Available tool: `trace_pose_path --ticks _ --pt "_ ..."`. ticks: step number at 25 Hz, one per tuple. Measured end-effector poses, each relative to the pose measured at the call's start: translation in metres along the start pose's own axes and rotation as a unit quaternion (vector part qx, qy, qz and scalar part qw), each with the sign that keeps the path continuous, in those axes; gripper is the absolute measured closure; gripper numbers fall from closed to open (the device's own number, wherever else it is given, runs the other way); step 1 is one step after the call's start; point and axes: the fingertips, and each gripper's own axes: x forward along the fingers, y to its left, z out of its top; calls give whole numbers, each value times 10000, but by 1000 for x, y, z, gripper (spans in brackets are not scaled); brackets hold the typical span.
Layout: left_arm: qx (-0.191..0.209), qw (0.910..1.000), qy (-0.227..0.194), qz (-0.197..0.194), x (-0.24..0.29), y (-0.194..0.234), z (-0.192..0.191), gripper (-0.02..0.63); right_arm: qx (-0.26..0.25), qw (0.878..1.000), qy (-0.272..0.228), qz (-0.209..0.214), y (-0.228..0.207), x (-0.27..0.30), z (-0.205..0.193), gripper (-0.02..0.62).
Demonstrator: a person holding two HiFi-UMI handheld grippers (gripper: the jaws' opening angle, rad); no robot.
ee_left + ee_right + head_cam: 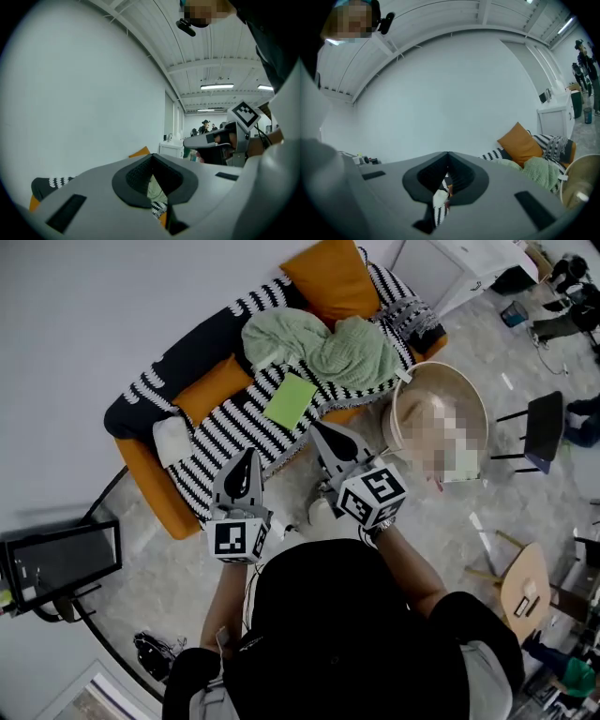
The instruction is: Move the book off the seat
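Person stands facing the sofa (150, 488), both forearms held out in front of the body and a gripper in each hand.

Left gripper (251, 456): held roughly level and pointed at the striped throw (230, 432) near the front edge of the seat. Its marker cube (234, 538) sits at the hand end, with the left forearm (225, 601) running back beneath it. In its own view the left gripper (151, 157) has its jaws closed tip to tip with nothing between them (only a sliver of the sofa shows through the hollow behind the pads).

Right gripper (316, 427): held slightly further forward than the left and angled up and to the left in the head view. Its marker cube (373, 495) is above the wrist, and the right forearm (412, 563) is bent back toward the torso. The right gripper view shows the right gripper (448, 153) likewise clenched and empty. The two tools are side by side and apart, not touching.

Book (291, 399): green, lying flat on the striped throw on the seat, between the orange seat cushion (214, 385) and the crumpled green blanket (328, 348). It lies ahead of both grippers, nearer the right one, and neither touches it.

Also noted: an orange back cushion (328, 277) at the far end of the sofa and a round chair (405, 395) just beside the sofa's right end.
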Motion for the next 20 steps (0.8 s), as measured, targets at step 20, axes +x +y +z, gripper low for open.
trace_pose_path --ticks 20 --pt "-364 9979 445 281 115 -22 -40 597 550 9979 336 -75 -122 49 -10 580"
